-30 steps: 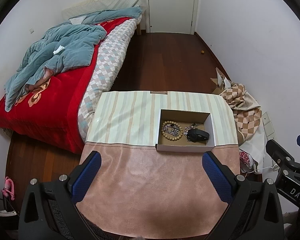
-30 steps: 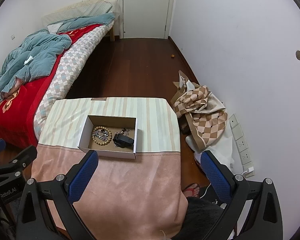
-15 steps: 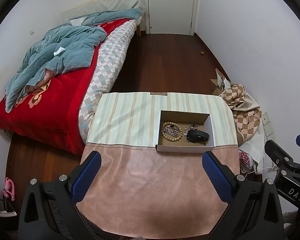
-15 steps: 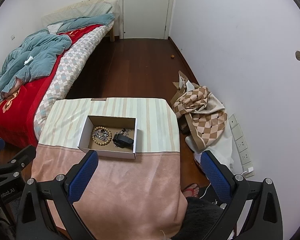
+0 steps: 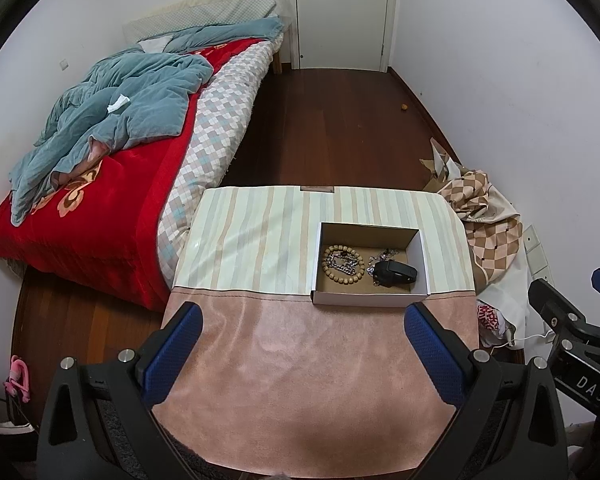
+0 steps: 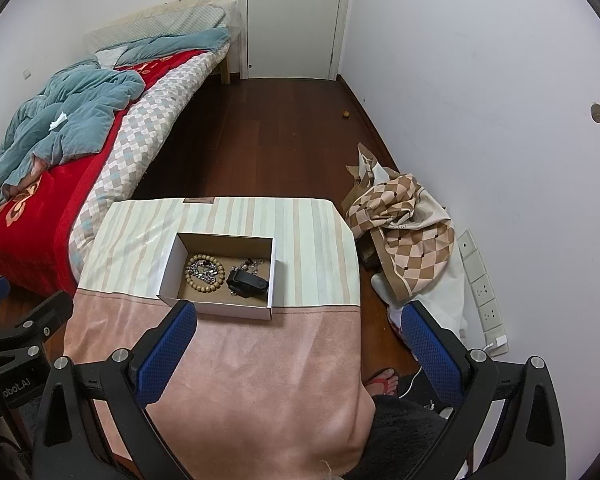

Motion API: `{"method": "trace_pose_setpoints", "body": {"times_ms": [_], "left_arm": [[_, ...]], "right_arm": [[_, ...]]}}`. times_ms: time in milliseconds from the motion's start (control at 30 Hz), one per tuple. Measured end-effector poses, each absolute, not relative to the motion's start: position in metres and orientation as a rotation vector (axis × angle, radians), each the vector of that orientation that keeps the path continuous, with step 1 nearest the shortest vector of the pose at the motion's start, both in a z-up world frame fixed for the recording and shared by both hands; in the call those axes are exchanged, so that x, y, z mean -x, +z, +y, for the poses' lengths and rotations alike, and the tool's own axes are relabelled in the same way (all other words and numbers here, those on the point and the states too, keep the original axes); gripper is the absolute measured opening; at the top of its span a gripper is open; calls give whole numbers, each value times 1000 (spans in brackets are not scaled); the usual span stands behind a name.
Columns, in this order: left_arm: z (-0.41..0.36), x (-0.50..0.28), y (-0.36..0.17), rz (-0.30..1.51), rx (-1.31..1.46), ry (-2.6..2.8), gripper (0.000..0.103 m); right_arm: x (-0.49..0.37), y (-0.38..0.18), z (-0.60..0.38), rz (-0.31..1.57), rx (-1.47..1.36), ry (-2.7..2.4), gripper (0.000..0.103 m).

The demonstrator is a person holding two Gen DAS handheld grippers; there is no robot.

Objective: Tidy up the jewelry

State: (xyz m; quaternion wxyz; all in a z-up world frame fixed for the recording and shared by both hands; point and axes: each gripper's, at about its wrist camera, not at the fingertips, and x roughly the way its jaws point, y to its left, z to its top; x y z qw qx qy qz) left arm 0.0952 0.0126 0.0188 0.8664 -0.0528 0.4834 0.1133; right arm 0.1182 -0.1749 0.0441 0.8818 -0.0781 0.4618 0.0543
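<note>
An open cardboard box stands on the table where the striped and pink cloths meet. Inside lie a wooden bead bracelet with a silver chain in its ring, a black watch, and more silver jewelry behind it. My left gripper is open and empty, above the pink cloth in front of the box. My right gripper is open and empty, near the table's right edge, right of the box.
The table carries a striped cloth at the back and a pink cloth in front. A bed with red and teal covers stands to the left. A checkered bundle lies on the floor by the right wall, under wall sockets. A door is at the back.
Both grippers have drifted very slightly; the view of the table and box has barely shifted. Both stay open and empty.
</note>
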Motion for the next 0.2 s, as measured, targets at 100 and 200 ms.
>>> {"method": "trace_pose_setpoints", "body": {"times_ms": [100,200], "left_arm": [[12,-95,21,1010,110,234,103],[12,-96,24,1007,105,236,103]], "right_arm": [[-118,44,-175,962,163,113,103],[-119,46,-176,965,162,117,103]]}}
